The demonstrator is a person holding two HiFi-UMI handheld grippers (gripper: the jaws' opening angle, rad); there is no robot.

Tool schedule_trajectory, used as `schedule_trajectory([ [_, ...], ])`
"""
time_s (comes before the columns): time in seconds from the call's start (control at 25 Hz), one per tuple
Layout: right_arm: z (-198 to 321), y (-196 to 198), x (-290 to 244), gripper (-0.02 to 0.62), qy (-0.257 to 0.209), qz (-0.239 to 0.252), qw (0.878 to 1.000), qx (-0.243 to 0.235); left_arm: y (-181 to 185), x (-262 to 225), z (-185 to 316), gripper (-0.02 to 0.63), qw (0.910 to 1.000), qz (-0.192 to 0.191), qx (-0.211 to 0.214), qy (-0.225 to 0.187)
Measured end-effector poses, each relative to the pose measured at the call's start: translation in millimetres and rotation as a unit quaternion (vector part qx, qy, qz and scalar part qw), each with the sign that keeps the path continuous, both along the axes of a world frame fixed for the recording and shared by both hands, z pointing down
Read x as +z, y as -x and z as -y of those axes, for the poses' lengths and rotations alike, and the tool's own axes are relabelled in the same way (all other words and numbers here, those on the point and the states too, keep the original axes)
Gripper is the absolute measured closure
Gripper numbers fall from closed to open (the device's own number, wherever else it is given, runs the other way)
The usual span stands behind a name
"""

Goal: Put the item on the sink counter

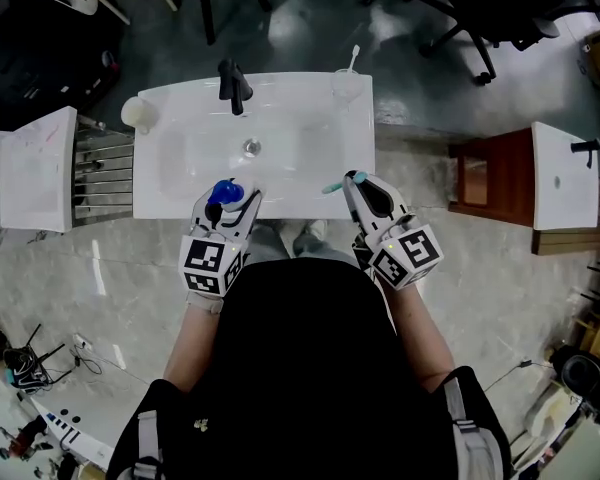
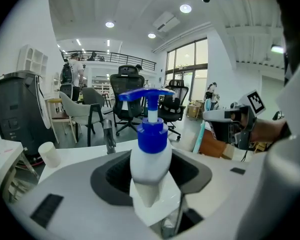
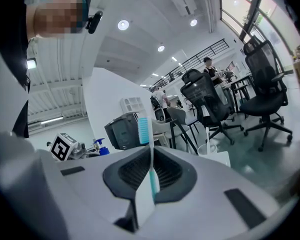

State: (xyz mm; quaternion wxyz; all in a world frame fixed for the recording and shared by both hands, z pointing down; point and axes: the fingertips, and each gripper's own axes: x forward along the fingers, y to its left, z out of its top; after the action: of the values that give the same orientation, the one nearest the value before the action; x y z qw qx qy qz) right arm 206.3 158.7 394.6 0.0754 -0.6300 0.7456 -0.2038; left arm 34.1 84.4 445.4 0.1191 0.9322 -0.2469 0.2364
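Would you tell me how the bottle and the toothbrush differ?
The bottle is fat, white with a blue pump; the toothbrush is thin, white and teal. The bottle holds the left gripper wide; the toothbrush lets the right gripper nearly close. Both are gripped.

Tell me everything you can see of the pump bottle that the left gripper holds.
The pump bottle has a white body that looks like plastic, a blue collar and a wide blue pump head on a white stem. It stands upright in the left gripper view, clamped at its lower body between the jaws of the left gripper. In the head view it is at the front edge of the white sink counter; whether it touches the counter cannot be told.
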Motion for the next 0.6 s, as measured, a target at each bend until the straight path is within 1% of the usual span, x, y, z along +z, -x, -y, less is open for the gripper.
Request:
schedule_trajectory([
  [0.16,4.2,-12.6,1.6,0.554,0.002,0.002,1.0,0.017,-21.9,5.1,13.9,0.385,0.9998,0.005,0.017,-0.002],
  [0.28,6.5,-23.6,2.5,0.554,0.008,-0.003,0.999,0.038,-42.1,10.3,23.9,0.385,0.9989,0.011,0.045,-0.008],
  [0.44,8.6,-34.9,3.0,0.554,0.02,-0.005,0.997,0.075,-68.9,18.0,40.5,0.385,0.9969,0.012,0.077,-0.003],
  [0.6,13.2,-42.6,7.0,0.554,0.027,0.004,0.993,0.113,-91.7,29.1,63.5,0.385,0.9959,0.017,0.089,0.001],
])
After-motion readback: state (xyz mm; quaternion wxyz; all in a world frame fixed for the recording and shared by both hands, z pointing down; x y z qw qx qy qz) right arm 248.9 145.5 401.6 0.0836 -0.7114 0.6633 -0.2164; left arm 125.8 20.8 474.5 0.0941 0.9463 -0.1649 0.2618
